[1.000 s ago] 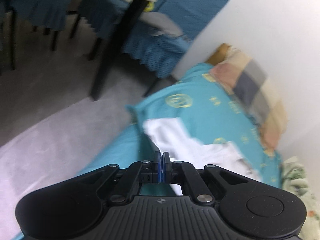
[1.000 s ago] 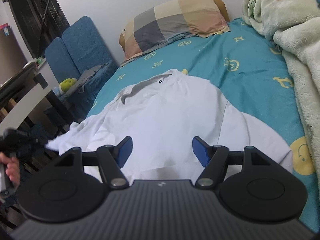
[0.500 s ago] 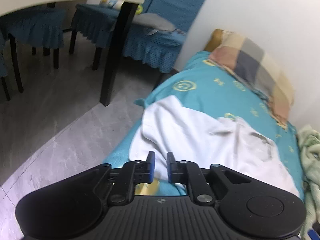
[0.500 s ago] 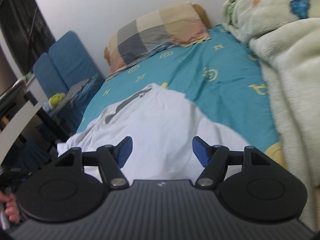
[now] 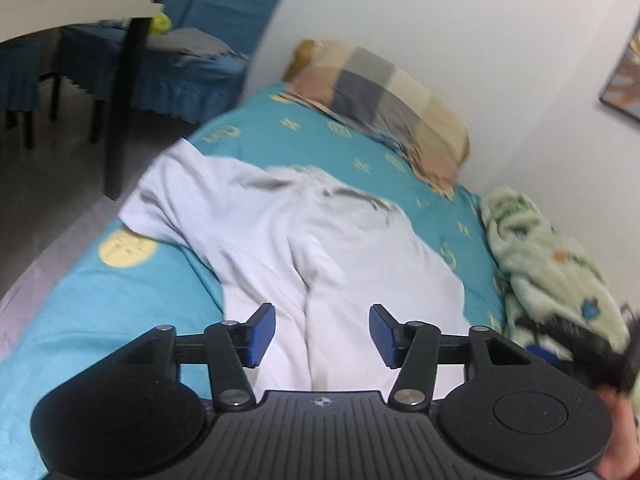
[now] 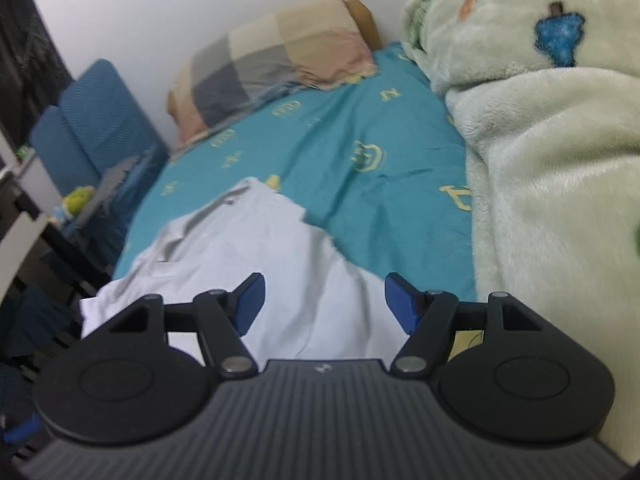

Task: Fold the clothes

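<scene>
A white polo shirt (image 5: 320, 248) with a grey collar lies spread on the teal bedsheet (image 5: 132, 296), collar toward the pillow. My left gripper (image 5: 322, 332) hovers open over the shirt's lower part, nothing between its blue pads. In the right wrist view the same shirt (image 6: 256, 256) lies below my right gripper (image 6: 324, 304), which is also open and holds nothing. The shirt's hem is hidden under both gripper bodies. The other gripper (image 5: 576, 340) shows blurred at the right edge of the left wrist view.
A checked pillow (image 6: 276, 60) lies at the head of the bed by the white wall. A pale green fleece blanket (image 6: 552, 152) is heaped along the bed's right side. Blue-covered chairs (image 5: 192, 52) and a dark table leg (image 5: 124, 92) stand on the floor to the left.
My left gripper, shut on the shirt's sleeve a second ago, opened and let it go, then swung right over the shirt's body. My right gripper stayed open and shifted toward the blanket.
</scene>
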`<state>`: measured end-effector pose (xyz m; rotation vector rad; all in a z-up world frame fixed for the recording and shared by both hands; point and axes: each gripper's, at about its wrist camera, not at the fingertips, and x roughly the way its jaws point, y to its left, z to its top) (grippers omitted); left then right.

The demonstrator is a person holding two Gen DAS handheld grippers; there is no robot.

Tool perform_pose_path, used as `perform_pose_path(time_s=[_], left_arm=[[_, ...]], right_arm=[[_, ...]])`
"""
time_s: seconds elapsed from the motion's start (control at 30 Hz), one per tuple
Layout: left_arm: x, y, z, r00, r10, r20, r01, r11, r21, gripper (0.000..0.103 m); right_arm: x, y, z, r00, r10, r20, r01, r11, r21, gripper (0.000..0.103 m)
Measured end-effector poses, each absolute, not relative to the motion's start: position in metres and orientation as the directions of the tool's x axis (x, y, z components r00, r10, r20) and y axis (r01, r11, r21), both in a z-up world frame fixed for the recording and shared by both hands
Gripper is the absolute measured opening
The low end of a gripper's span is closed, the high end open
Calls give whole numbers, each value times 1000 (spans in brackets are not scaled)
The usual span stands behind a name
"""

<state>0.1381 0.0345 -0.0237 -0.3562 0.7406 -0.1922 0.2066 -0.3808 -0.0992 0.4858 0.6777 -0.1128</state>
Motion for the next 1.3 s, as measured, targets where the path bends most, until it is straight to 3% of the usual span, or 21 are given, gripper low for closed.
perform_pose_path(time_s=[0.13, 0.3, 0.53, 0.57, 0.6, 0.63, 0.77, 0.9, 1.07, 1.23, 1.3], left_arm=[[144, 28, -41, 692, -311, -652, 80, 930, -358, 60], [166, 22, -62, 664, -336, -669, 113, 928, -354, 60], [187, 17, -79, 643, -351, -681, 138, 927, -348, 60], [189, 17, -81, 640, -352, -683, 133, 926, -353, 60], [190, 19, -82, 639, -355, -682, 128, 924, -361, 60], [190, 20, -82, 641, -357, -680, 124, 922, -367, 60], [188, 23, -78, 661, -363, -657, 120, 915, -385, 60], [182, 26, -69, 697, -373, -612, 121, 903, -412, 60], [181, 26, -67, 709, -366, -602, 122, 905, -407, 60], [181, 27, -73, 700, -351, -621, 112, 914, -390, 60], [181, 30, -75, 699, -345, -626, 104, 916, -388, 60]], right_arm=[[234, -400, -116, 730, 27, -683, 321, 869, 377, 66], [253, -400, -131, 702, 10, -712, 319, 890, 326, 46], [273, -392, -147, 670, 26, -742, 281, 916, 286, 47], [276, -391, -149, 665, 28, -746, 275, 920, 280, 34], [279, -390, -151, 660, 30, -750, 270, 923, 274, 8], [282, -388, -154, 656, 32, -754, 264, 926, 269, 5], [284, -384, -142, 695, 4, -719, 252, 935, 248, 4], [257, -376, -89, 868, -70, -492, 210, 949, 235, 4], [244, -350, -72, 905, -162, -393, 191, 981, 37, 4], [266, -351, -117, 765, -23, -644, 116, 988, 102, 6], [270, -356, -128, 723, 107, -682, 72, 971, 229, 7]])
